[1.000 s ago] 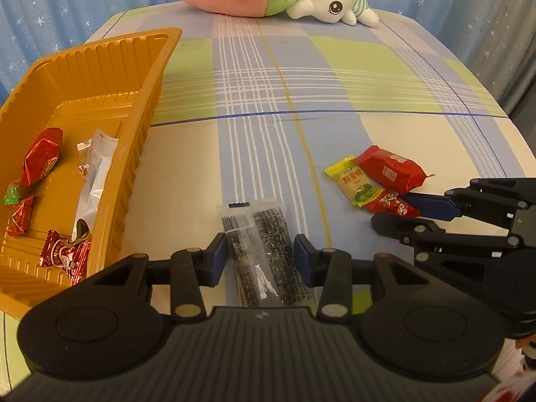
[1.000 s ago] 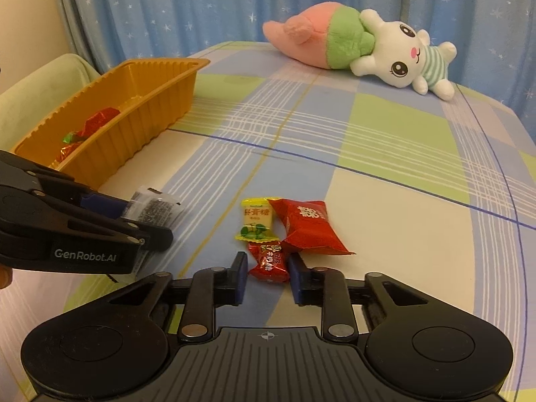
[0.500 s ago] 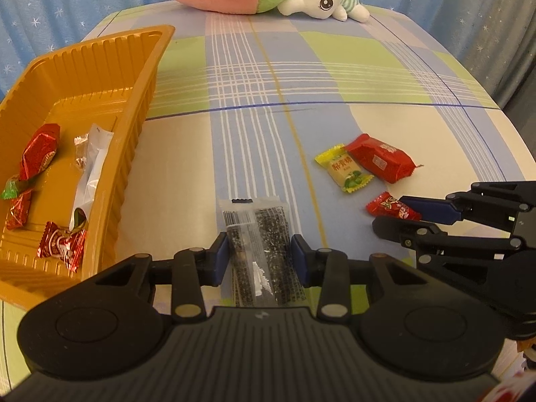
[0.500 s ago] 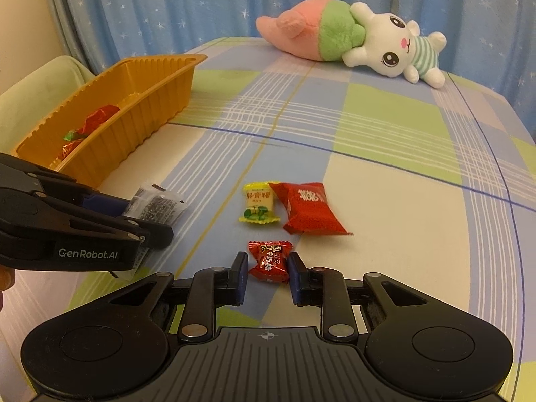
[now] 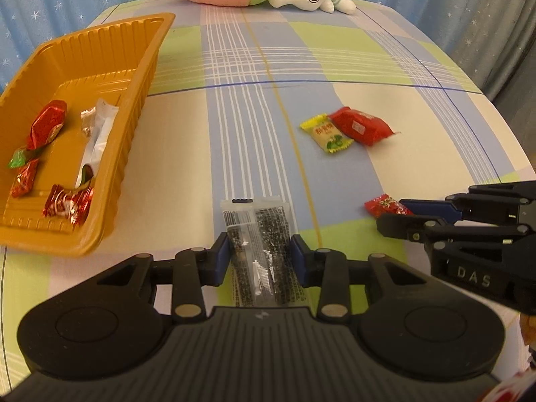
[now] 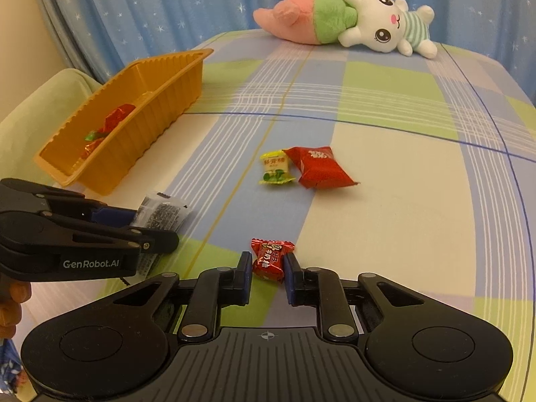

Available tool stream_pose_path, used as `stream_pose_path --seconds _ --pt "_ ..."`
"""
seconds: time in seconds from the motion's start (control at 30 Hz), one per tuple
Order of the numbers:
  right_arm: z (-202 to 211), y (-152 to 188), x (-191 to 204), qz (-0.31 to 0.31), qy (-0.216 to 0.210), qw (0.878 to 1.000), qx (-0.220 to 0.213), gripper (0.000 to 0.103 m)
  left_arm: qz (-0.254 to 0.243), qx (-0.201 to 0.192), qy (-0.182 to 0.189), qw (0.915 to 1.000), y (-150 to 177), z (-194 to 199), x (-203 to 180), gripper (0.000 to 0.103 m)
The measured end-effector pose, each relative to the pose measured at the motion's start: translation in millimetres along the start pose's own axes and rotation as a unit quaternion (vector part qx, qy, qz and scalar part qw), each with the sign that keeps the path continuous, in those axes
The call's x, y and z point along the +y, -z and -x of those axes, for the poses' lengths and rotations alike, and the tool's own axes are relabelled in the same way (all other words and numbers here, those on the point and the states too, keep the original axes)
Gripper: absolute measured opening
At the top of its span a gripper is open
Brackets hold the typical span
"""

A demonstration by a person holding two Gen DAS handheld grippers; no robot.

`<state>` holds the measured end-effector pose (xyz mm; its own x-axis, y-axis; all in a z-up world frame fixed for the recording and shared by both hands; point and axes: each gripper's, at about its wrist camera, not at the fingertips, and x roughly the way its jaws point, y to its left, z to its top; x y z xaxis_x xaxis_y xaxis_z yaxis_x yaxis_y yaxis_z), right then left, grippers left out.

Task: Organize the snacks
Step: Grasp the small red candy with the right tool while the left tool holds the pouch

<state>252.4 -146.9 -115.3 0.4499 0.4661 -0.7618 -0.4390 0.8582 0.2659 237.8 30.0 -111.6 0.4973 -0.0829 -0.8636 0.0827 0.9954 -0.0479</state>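
A plush toy (image 6: 351, 21) lies on its side at the far edge of a table covered by a checked cloth (image 6: 385, 83) in blue, green and cream. The toy is a white rabbit in a striped shirt, joined to a pink and green body. Blue star-print curtains (image 6: 167, 3) hang behind. A pale green cushioned seat (image 6: 43, 100) sits beyond the table's left edge.

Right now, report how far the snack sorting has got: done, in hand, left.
Done: several wrapped sweets already lie in the orange tray.

In hand: the left gripper is closed on the black seed packet; the right gripper has just closed on the small red candy.

Left: the yellow candy and the larger red packet lie on the checked cloth, and both held items must reach the tray.
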Motion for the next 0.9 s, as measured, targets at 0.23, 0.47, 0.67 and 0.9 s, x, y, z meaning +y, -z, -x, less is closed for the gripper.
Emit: stream_pose_path --seconds 0.23,0.47,0.67,0.9 --pt "14.0 6.5 8.3 -0.004 -0.003 1.0 -0.008 0.02 0.003 -0.008 0.004 1.0 14.2 20.5 5.5 0.034" --pt "30.9 6.9 28.3 0.004 -0.016 1.0 -0.021 0.02 0.011 -0.032 0.013 0.9993 20.9 51.8 14.7 0.034" --pt "40.8 3.5 52.2 0.014 -0.031 0.999 -0.032 0.02 0.017 -0.049 0.014 0.9985 25.0 77.7 27.5 0.034" --pt "45.1 -4.2 85.3 0.03 -0.052 0.997 -0.046 0.02 0.032 -0.07 0.001 0.997 28.9 106.8 57.6 0.034"
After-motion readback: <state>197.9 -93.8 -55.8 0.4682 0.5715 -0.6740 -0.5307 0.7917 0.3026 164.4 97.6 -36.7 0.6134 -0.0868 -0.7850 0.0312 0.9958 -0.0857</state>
